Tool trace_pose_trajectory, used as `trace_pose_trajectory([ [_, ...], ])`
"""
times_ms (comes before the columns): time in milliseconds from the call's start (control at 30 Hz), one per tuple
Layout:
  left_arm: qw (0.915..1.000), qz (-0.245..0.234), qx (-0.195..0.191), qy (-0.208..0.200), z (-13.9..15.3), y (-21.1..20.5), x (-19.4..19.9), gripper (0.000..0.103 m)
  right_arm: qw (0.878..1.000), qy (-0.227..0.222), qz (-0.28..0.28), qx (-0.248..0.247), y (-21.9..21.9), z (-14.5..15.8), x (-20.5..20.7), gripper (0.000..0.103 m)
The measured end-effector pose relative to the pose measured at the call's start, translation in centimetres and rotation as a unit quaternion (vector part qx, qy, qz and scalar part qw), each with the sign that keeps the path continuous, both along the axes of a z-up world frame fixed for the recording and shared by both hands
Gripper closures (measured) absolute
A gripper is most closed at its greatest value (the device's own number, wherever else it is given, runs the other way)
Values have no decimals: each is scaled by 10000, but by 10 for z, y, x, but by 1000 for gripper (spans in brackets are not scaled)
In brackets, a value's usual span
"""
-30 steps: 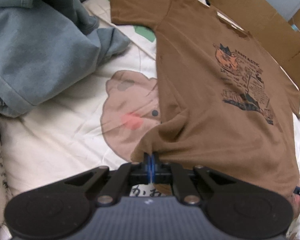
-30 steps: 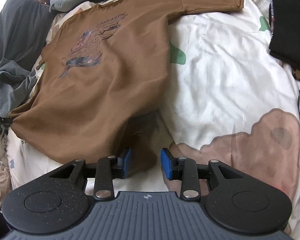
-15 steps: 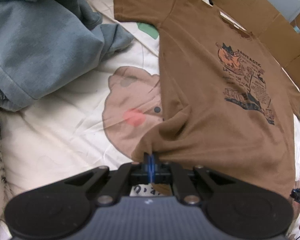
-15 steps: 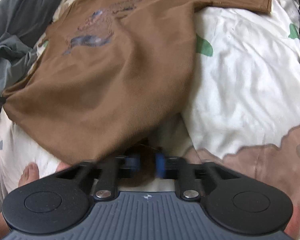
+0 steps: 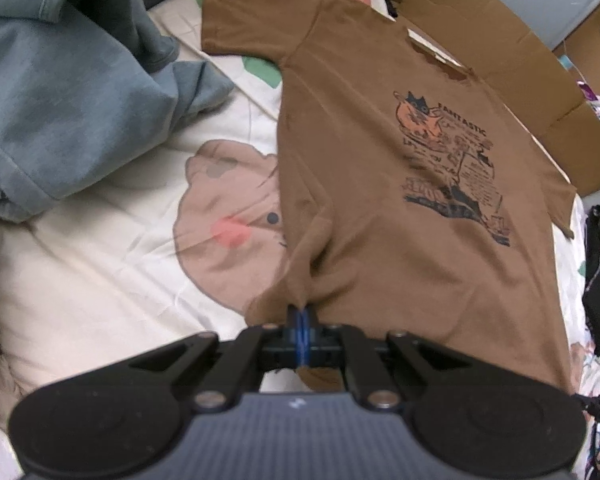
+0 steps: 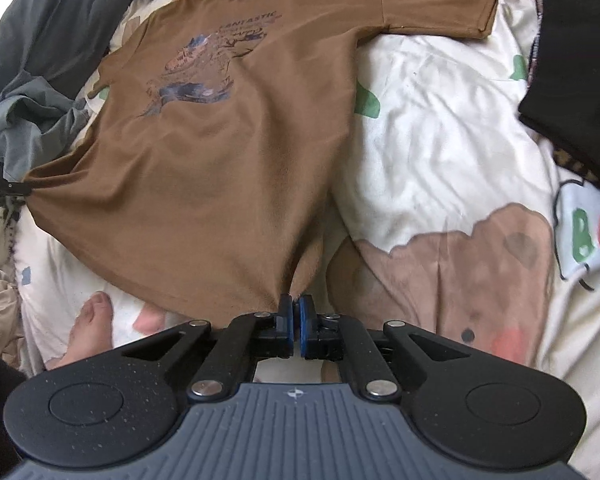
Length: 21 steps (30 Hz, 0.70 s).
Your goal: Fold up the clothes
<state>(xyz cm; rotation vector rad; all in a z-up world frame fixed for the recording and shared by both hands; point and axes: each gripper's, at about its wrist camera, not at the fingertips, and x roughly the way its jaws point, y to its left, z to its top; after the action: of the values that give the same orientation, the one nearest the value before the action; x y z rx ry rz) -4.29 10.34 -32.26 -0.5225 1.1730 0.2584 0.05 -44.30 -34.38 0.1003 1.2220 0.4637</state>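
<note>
A brown T-shirt (image 5: 380, 200) with a dark and orange print lies face up on a cream bedspread (image 5: 100, 280), sleeves spread. My left gripper (image 5: 300, 316) is shut on one bottom corner of its hem, and the cloth bunches up at the blue pads. In the right wrist view the same T-shirt (image 6: 228, 152) runs away from me, and my right gripper (image 6: 296, 304) is shut on the other hem corner, which is pulled into a peak. The left gripper (image 6: 4, 190) shows at the left edge there, holding the stretched far corner.
A heap of grey-blue clothes (image 5: 60, 92) lies left of the shirt. Cardboard (image 5: 520, 68) stands behind the collar. A black garment (image 6: 580, 80) lies on the right of the bed. A person's bare toes (image 6: 92, 328) rest on the bedspread near the hem.
My right gripper went from open over the hem to shut on the hem corner and lifted it. The left gripper kept its grip, and the hem is now stretched between the two.
</note>
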Motion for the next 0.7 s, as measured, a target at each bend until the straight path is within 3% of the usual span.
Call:
trace_pose_trajectory([
  [200, 9999, 25, 80, 144, -5, 1, -9, 102, 9999, 4, -155, -53, 2, -1, -4, 102],
  [300, 9996, 92, 142, 208, -8, 5, -12, 102, 9994, 234, -242, 65, 1, -13, -3, 99],
  [433, 9993, 177, 208, 253, -9, 11, -15, 102, 9987, 219, -377, 263, -5, -18, -5, 92],
  [600, 9988, 225, 326, 280, -9, 15, -14, 102, 9983, 279, -513, 69, -11, -32, -5, 91],
  [700, 9984, 236, 412, 312, -10, 16, -13, 102, 9981, 268, -561, 36, -14, -38, -5, 86],
])
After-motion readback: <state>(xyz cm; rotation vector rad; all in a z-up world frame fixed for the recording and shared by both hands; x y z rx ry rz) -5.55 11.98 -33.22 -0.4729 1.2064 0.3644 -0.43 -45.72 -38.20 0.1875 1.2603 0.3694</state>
